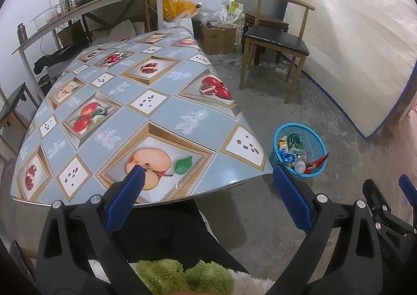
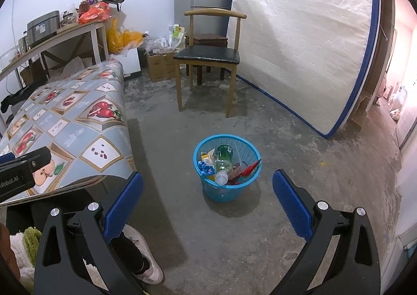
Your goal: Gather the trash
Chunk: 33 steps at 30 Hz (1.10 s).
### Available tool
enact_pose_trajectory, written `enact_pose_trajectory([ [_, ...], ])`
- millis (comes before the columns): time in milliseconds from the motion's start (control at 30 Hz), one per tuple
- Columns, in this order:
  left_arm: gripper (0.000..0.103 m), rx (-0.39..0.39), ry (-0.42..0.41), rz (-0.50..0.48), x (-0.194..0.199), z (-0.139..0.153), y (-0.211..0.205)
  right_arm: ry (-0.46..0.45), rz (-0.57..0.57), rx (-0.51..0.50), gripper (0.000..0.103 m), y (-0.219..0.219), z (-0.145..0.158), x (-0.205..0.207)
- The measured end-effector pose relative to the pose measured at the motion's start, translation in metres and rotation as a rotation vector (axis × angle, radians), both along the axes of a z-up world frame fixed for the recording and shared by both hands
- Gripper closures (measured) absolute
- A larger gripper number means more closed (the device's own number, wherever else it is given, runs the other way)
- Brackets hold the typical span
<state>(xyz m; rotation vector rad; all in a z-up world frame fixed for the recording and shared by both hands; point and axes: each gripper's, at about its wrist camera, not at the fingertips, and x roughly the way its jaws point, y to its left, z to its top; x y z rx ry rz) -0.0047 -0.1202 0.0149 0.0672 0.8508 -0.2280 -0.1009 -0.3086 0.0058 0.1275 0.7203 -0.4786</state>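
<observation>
A blue mesh waste basket (image 2: 250, 154) stands on the concrete floor right of the table; it also shows in the left wrist view (image 1: 320, 146). It holds a clear plastic bottle (image 2: 222, 167), a red wrapper (image 2: 249, 168), blue foil (image 2: 206, 167) and a yellow packet (image 2: 204, 156). My right gripper (image 2: 207, 200) is open and empty, above the floor in front of the basket. My left gripper (image 1: 207, 190) is open and empty, over the table's near edge. The table (image 1: 166, 112) has a fruit-print cloth with nothing on it.
A wooden chair (image 2: 208, 56) with a black seat stands beyond the basket. A mattress (image 2: 307, 42) leans on the right wall. Cardboard boxes with bags (image 2: 161, 60) sit in the back corner. A cluttered shelf (image 1: 86, 5) runs behind the table. A person's shoe (image 2: 146, 256) is below my right gripper.
</observation>
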Motion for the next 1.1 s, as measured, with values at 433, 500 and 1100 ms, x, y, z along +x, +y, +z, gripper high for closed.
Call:
enact_pose_trajectory([
  [433,0.009,0.004,-0.004,0.024,0.0029,0.0013,0.0071,-0.002,0.000,-0.001,0.006,0.0010,-0.0001,-0.0016],
  [500,0.009,0.004,-0.004,0.025,0.0033,0.0012,0.0078,-0.001,0.000,-0.001,0.007,0.0009,-0.0002,-0.0015],
  [1100,0.009,0.004,0.008,0.033,0.0035,-0.0003,0.0098,0.000,-0.001,-0.001,0.006,0.0013,-0.0001,-0.0017],
])
